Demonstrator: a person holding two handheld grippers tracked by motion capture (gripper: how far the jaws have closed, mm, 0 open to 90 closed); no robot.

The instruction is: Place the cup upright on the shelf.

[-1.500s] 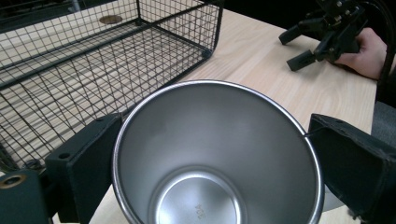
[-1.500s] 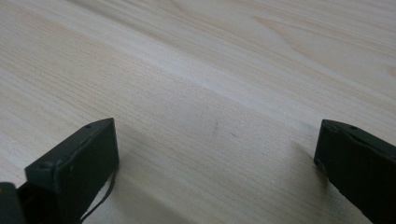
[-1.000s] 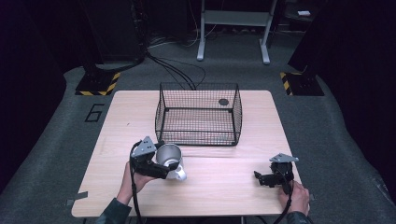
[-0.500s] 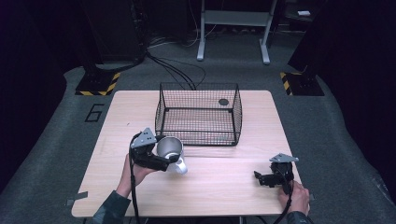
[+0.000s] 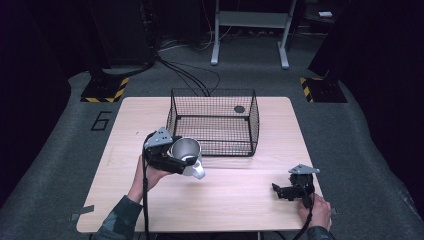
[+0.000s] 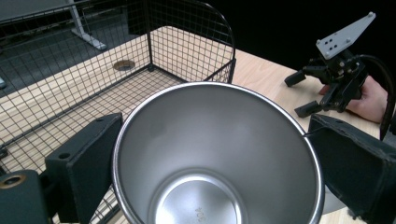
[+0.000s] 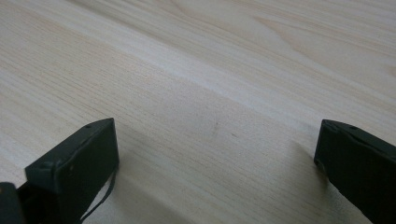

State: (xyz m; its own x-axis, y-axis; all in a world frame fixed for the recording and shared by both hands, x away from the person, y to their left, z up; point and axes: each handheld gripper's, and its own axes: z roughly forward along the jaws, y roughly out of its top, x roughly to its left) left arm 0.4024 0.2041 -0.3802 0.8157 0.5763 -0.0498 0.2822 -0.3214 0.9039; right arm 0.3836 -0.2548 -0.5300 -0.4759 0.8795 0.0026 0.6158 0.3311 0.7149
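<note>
A shiny steel cup [image 5: 186, 149] is held off the wooden table [image 5: 240, 205], mouth tilted toward the camera, just outside the front left corner of a black wire basket [image 5: 220, 144]. My left gripper [image 5: 183, 160] is shut on the cup, one jaw on each side of its wall. In the left gripper view the cup [image 6: 205, 154] sits between the jaws of the left gripper [image 6: 219, 163] and its inside is bare. My right gripper [image 5: 278, 192] rests low at the table's front right, open, with only bare wood between the jaws of the right gripper [image 7: 215, 154].
The basket stands at the table's middle back, with a dark round hole [image 5: 239, 109] in the tabletop showing through its floor. Cables [image 5: 190, 75] run across the floor behind. Black stands with yellow-striped bases [image 5: 105, 90] flank the table.
My left gripper has lifted the cup and carried it away from the front edge toward the basket. The right gripper has stayed in place.
</note>
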